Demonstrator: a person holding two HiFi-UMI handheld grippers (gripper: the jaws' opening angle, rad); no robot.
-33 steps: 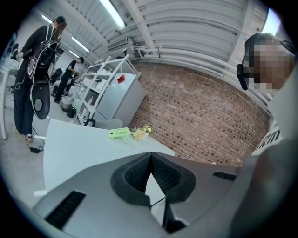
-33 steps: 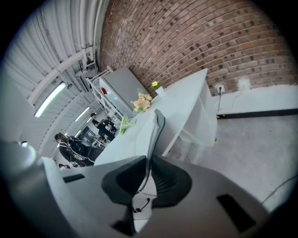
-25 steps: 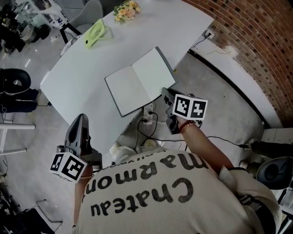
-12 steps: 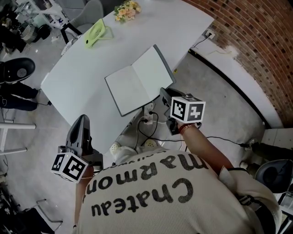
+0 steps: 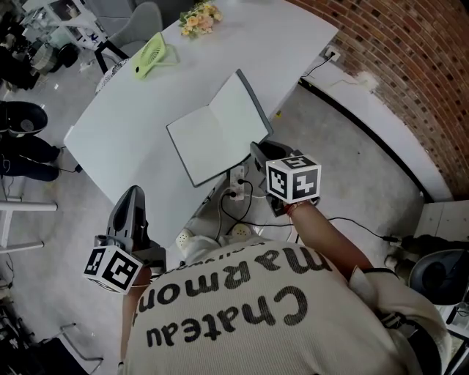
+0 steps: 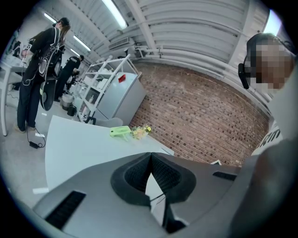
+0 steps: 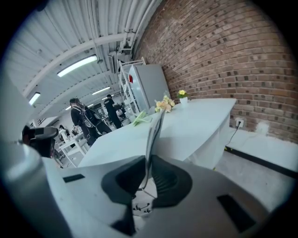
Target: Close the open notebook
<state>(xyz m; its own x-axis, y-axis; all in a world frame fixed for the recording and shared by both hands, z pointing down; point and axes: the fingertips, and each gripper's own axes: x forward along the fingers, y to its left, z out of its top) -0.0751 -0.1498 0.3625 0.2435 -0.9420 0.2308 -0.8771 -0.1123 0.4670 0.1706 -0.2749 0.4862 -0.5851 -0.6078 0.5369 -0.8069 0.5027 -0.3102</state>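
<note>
White table [image 5: 117, 128] fills the middle of the head view, and a brick wall [image 5: 410, 66] is seen at the right. The notebook [image 5: 209, 139] is found near the table's near edge, spread open. Its left half lies flat and its right half is tilted up off the surface. The right gripper [image 5: 256, 149] is brought right up to the near corner of that raised half, its marker cube [image 5: 293, 178] turned towards the camera. The left gripper [image 5: 132, 195] is held low and well apart from the notebook, off the table's edge, above the floor. A green handheld fan [image 5: 150, 53] and a small bunch of flowers [image 5: 199, 16] are spotted at the table's far end. A power strip [image 5: 234, 192] with cables is seen on the floor under the near edge.

Over to the left gripper view: the jaws are pressed together at their tips and nothing is caught between them. The table, the fan and the flowers are seen beyond, and a standing person [image 6: 39, 69] is made out at the far left.

Now the right gripper view: the jaws are closed on the thin edge of the notebook's raised half. That half is held close to upright between the pads, with the table behind it.
</note>
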